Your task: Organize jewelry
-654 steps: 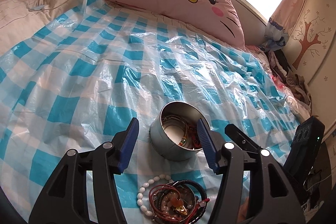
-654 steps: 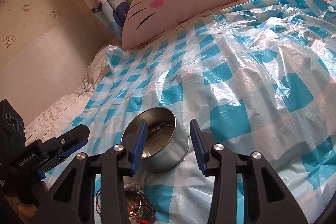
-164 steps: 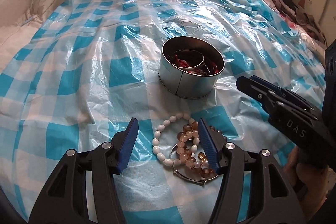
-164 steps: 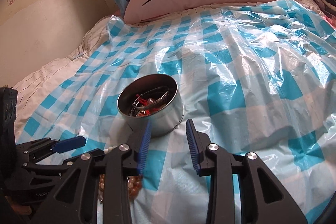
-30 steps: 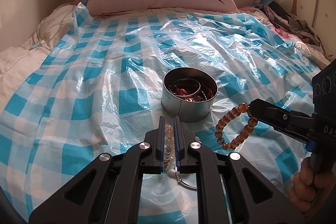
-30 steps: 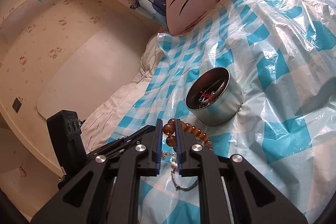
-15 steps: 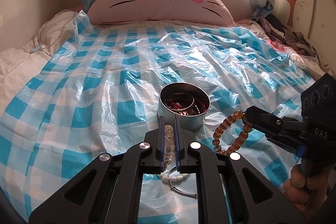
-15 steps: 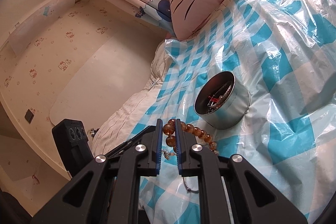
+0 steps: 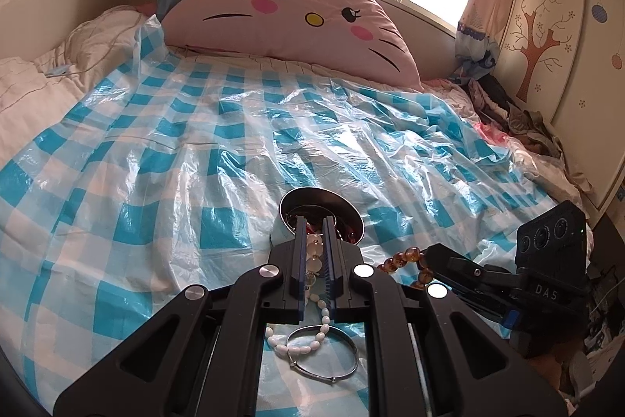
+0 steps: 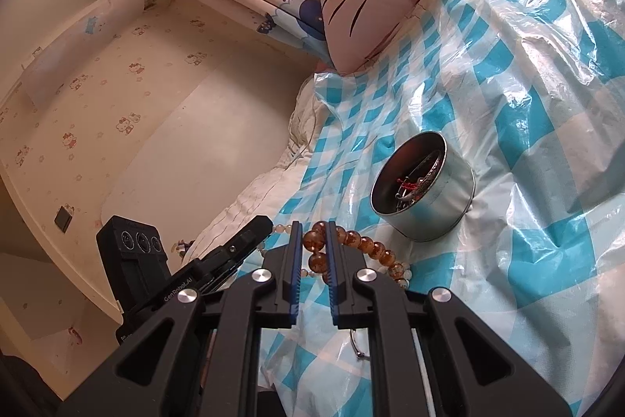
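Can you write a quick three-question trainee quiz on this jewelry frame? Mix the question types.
1. True or false: the left gripper is shut on the white bead bracelet.
2. What does the right gripper hold? A) silver bangle B) amber bead bracelet C) nothing
3. Fill in: the silver bangle lies on the checked plastic sheet, not yet in the round metal ____.

Key
1. True; white beads sit between its pads and more hang below.
2. B; the amber bead bracelet is pinched between its pads.
3. tin
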